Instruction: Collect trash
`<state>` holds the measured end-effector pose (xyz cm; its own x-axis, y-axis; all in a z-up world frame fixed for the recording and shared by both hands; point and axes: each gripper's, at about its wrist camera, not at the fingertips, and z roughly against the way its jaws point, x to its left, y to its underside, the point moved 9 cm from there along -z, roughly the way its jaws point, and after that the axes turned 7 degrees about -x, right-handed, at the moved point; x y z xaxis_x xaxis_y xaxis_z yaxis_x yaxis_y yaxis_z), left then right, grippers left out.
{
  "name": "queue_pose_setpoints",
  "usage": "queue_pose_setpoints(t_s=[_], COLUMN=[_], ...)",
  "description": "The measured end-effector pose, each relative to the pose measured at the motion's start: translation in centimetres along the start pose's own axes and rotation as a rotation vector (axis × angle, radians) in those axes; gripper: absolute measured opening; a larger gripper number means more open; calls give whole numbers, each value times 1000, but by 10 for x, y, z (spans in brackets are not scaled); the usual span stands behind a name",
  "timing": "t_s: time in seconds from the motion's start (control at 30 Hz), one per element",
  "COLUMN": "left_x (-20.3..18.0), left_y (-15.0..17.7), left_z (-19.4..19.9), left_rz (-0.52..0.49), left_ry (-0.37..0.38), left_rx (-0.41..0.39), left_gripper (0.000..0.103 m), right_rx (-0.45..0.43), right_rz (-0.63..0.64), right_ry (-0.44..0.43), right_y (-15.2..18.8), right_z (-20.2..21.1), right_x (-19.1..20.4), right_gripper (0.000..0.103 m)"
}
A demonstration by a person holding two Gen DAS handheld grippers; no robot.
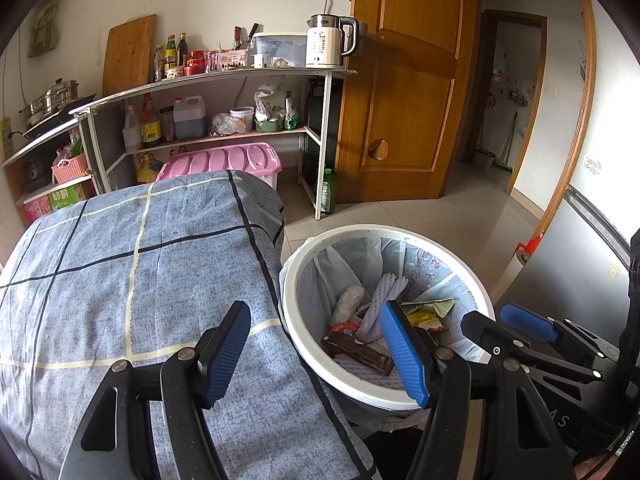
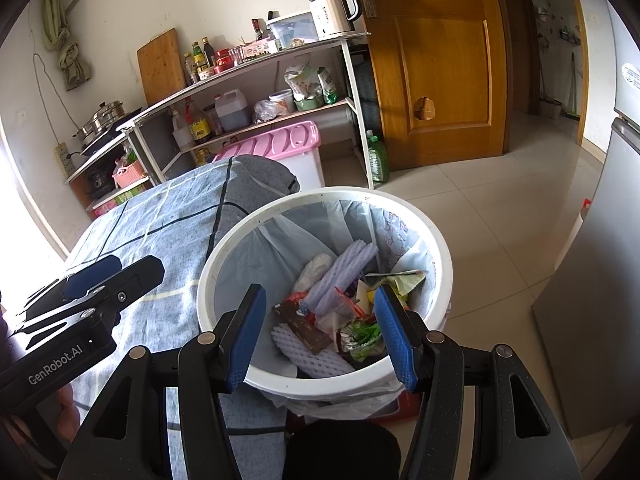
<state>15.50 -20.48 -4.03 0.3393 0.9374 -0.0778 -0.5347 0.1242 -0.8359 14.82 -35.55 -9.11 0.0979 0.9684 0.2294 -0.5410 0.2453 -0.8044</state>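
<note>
Both grippers empty, jaws spread wide: right gripper hangs over the white bin, left gripper straddles the bin's near-left rim and the blue checked cloth beside it; the trash (foam sleeves, brown wrapper, snack packets) already lies inside the liner bag. Cloth in view looks bare, so I'd judge the next job is the bag; pinch the liner at the rim on opposite sides, gather inward, and lift straight so nothing spills.

White round trash bin standing upright beside the blue checked cloth, lined with a pale translucent bag, holding lilac foam netting, a brown wrapper, a yellow-green packet, possibly crumpled foil
</note>
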Motion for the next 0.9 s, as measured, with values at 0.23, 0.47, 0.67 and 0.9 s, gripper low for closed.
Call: queue_pose_setpoints(t_s=[0.23, 0.47, 0.67, 0.9], left_x=[0, 0, 2, 3], left_y=[0, 1, 1, 1], left_z=[0, -1, -2, -4], left_rz=[5, 7, 15, 14], left_ry=[1, 4, 6, 4], left_rx=[1, 4, 5, 10], left_gripper=[67, 67, 67, 67], right_rx=[2, 3, 1, 3], right_rz=[-1, -3, -5, -7], right_ry=[-1, 0, 0, -2], right_y=[0, 1, 2, 2], right_z=[-1, 1, 2, 2], right_x=[0, -1, 0, 0], right_gripper=[57, 57, 57, 57])
